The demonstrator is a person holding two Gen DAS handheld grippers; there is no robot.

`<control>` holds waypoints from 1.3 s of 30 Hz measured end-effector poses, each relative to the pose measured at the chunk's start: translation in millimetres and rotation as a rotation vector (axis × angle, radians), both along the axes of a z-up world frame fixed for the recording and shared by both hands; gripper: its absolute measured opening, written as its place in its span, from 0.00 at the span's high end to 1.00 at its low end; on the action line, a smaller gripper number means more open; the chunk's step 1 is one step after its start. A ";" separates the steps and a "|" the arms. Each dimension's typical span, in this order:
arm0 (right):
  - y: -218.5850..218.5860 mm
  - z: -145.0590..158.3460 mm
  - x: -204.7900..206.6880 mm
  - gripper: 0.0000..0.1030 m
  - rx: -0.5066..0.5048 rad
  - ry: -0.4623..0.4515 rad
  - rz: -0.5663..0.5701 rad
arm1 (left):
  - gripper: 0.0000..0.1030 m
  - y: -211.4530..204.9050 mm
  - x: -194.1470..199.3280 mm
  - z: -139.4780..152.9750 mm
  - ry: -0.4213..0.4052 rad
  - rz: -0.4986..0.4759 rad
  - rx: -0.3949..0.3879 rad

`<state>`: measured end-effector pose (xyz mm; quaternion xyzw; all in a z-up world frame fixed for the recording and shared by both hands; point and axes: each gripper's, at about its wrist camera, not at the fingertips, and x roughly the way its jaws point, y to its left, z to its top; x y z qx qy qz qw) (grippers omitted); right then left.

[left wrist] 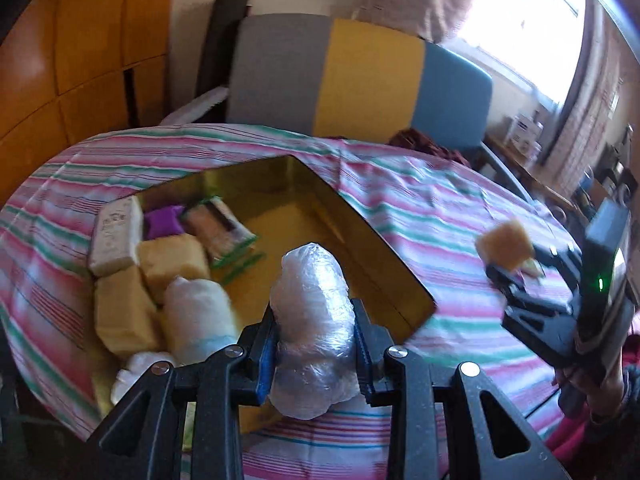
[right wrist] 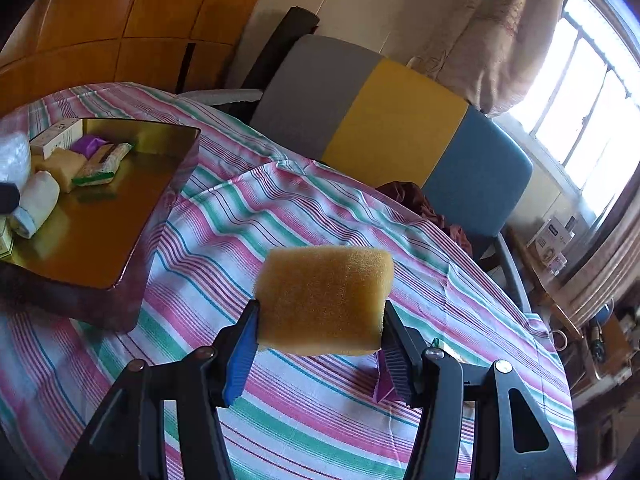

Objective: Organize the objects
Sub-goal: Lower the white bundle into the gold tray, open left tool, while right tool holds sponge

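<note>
- A gold tin (left wrist: 400, 276) was seen resting on the striped tablecloth (left wrist: 440, 208), its left half already filled: a white box (left wrist: 116, 240), a purple packet (left wrist: 162, 220), a green-edged packet (left wrist: 224, 228), two yellow sponges (left wrist: 172, 264) and a white roll (left wrist: 196, 320) were packed close together there.
- The right part of the tin was bare, so room was judged to remain.
- A plastic-wrapped bundle (left wrist: 310, 320) was held by the left gripper (left wrist: 316, 340), its jaws drawn narrow and pressed on both sides of it, above the tin's near edge (not yet set down).
- A yellow sponge (right wrist: 324, 300) was clamped between the jaws of the right gripper (right wrist: 320, 344), lifted over the cloth, well to the right of the tin.
- A small purple item (right wrist: 384, 384) was partly hidden behind the right gripper on the cloth; what it was could not be told.
- The task was judged well advanced: two carried things and perhaps that purple item were left to place.
</note>
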<state>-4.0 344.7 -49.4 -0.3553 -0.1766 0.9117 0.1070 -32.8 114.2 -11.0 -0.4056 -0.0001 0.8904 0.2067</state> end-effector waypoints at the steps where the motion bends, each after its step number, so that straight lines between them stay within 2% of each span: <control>1: 1.3 -1.1 -0.4 0.44 -0.005 -0.005 -0.004 | 0.69 -6.4 -4.4 2.0 -0.002 0.020 0.012; 6: 6.0 -3.0 -1.0 0.44 -0.030 -0.019 -0.013 | 0.69 -43.4 -26.9 11.1 -0.035 0.120 0.102; 10: 8.1 -4.7 -1.8 0.44 -0.051 -0.025 -0.016 | 0.69 -50.1 -43.5 10.9 -0.068 0.123 0.139; 14: 13.2 -9.1 -4.1 0.44 -0.071 -0.043 -0.030 | 0.69 -33.5 -63.2 7.9 -0.046 0.096 0.087; 20: 19.0 -14.2 -6.1 0.44 -0.081 -0.059 -0.049 | 0.69 -6.9 -125.0 -11.9 -0.106 0.112 0.070; 25: 24.5 -18.6 -8.7 0.44 -0.088 -0.075 -0.064 | 0.68 5.5 -179.6 -45.0 -0.209 0.162 0.068; 27: 26.2 -19.7 -9.9 0.44 -0.092 -0.080 -0.069 | 0.67 6.4 -196.9 -58.3 -0.236 0.211 0.049; 29: 27.9 -21.1 -11.2 0.44 -0.095 -0.085 -0.073 | 0.63 9.9 -207.0 -68.6 -0.257 0.199 0.033; 31: 30.1 -22.3 -12.4 0.44 -0.100 -0.091 -0.078 | 0.61 9.6 -211.1 -75.8 -0.273 0.212 0.021; 34: 32.6 -23.3 -13.9 0.44 -0.105 -0.095 -0.086 | 0.55 6.0 -205.8 -70.6 -0.273 0.210 0.048; 39: 34.4 -23.3 -13.9 0.44 -0.113 -0.094 -0.090 | 0.55 -6.5 -179.2 -43.7 -0.200 0.210 0.037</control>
